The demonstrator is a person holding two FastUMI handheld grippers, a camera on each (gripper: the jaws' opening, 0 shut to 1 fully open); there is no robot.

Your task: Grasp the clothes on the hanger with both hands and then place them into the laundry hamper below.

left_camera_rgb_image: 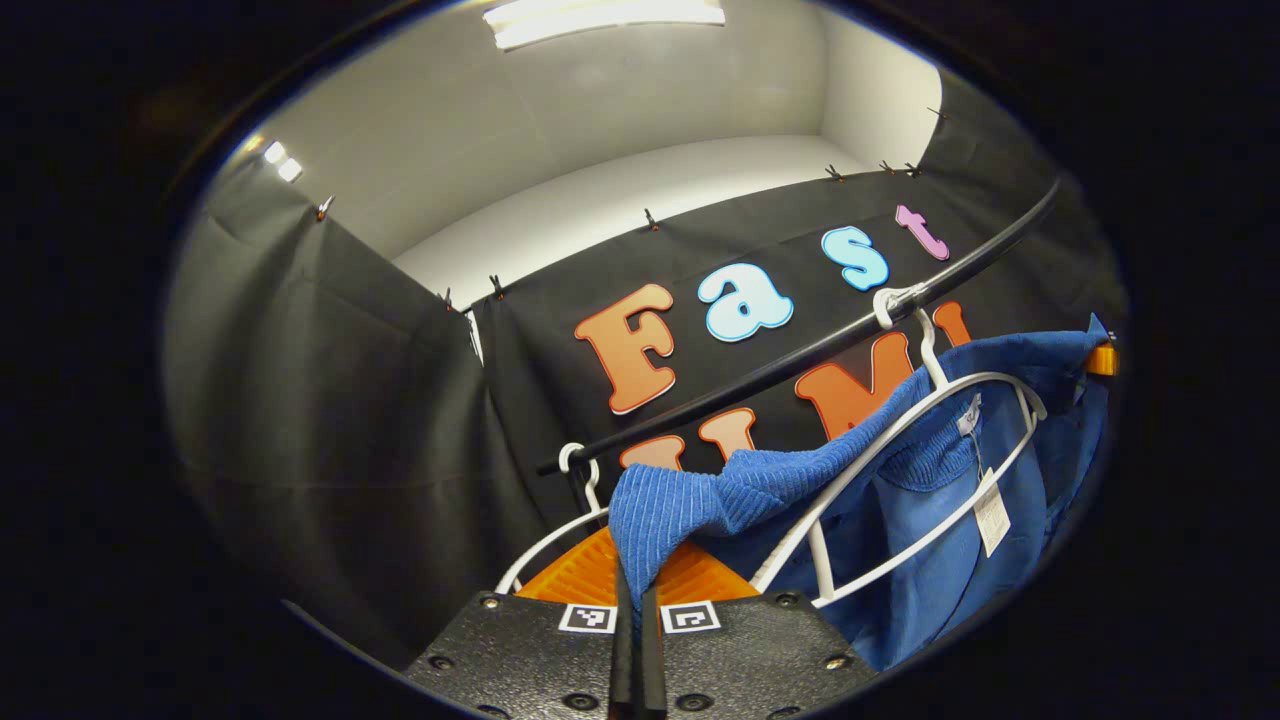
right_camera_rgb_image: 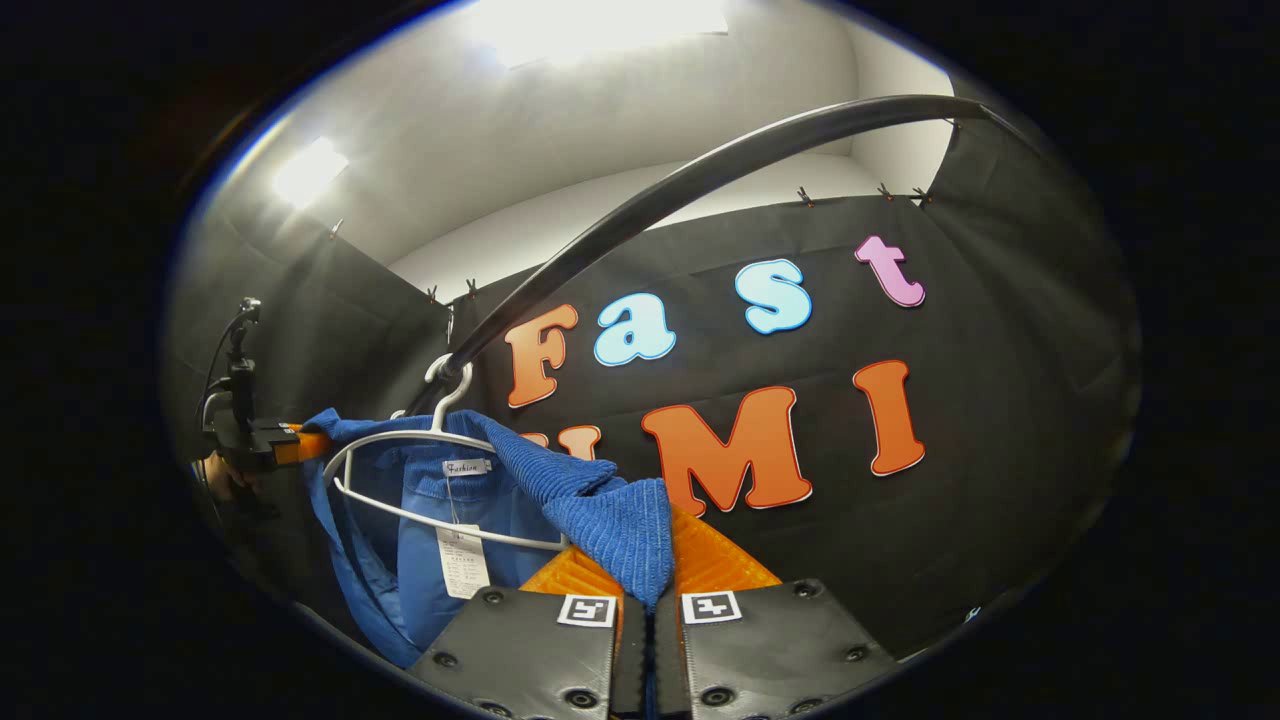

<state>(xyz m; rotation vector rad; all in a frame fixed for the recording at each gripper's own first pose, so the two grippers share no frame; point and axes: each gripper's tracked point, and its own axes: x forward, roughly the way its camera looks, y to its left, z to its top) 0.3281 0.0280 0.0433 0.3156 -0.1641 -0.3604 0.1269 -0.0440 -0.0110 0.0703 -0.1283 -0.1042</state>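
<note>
I have both tongs clenched on the blue sweater [left_camera_rgb_image: 890, 500]: the left tongs [left_camera_rgb_image: 636, 640] pinch a ribbed fold of it between their closed fingers, and the right tongs [right_camera_rgb_image: 648, 640] pinch another ribbed fold the same way. The sweater still hangs on a white hanger [left_camera_rgb_image: 900, 470], whose hook sits over the black rail [left_camera_rgb_image: 800, 355] that crosses the booth. A paper tag [left_camera_rgb_image: 992, 512] dangles inside the collar. A second white hanger [left_camera_rgb_image: 560, 520] hooks on the rail nearer the left tongs. In the right gripper view I see the other tongs at the far end of the sweater, with a hand [right_camera_rgb_image: 222, 478] behind them. Around me are black cloth walls [left_camera_rgb_image: 330, 400] clipped along the top, white wall above, and a bright ceiling light [left_camera_rgb_image: 600, 18].
</note>
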